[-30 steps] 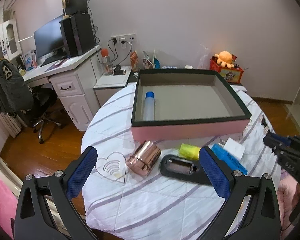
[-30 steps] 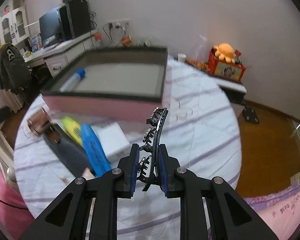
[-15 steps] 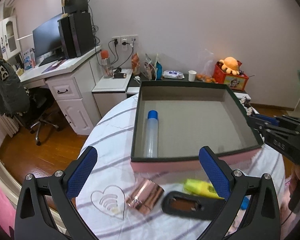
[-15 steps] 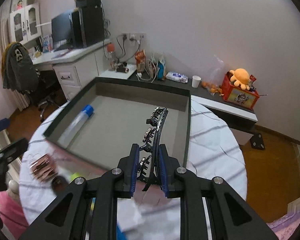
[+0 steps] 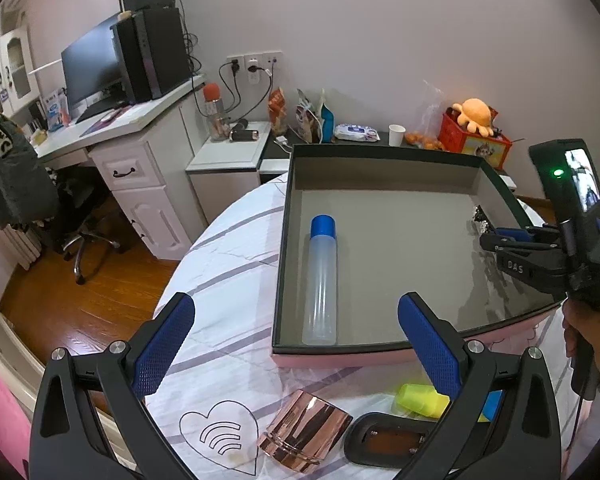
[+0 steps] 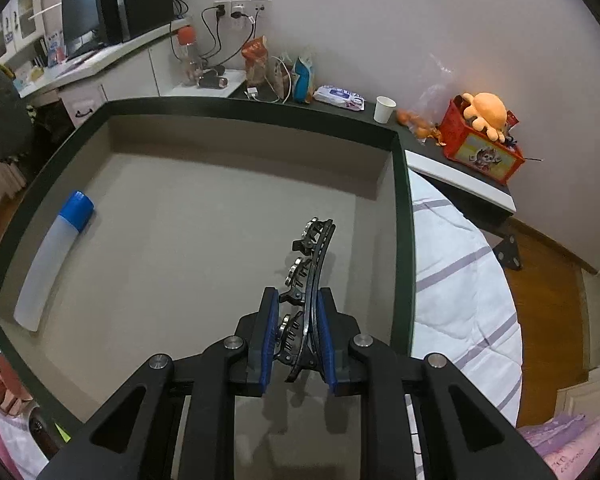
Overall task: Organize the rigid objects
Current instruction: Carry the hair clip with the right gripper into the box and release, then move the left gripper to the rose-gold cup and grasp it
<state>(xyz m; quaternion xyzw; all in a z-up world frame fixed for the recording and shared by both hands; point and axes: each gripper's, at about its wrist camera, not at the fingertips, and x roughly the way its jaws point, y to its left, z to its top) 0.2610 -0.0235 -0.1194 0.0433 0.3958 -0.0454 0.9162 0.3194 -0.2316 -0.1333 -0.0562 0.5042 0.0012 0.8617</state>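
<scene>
One clear bottle with a blue cap lies along the left wall of the single box. Right of it, the right gripper hangs over the box floor, its fingers pinching one black hair clip. The left gripper has its fingers spread, empty, above one copper cup, one yellow item and one black case on the desk.

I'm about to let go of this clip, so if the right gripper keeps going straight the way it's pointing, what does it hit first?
Probably the bare grey floor of the box. The right gripper points down into it, shut on the hair clip, whose tip would touch first. Depth is unclear.
</scene>
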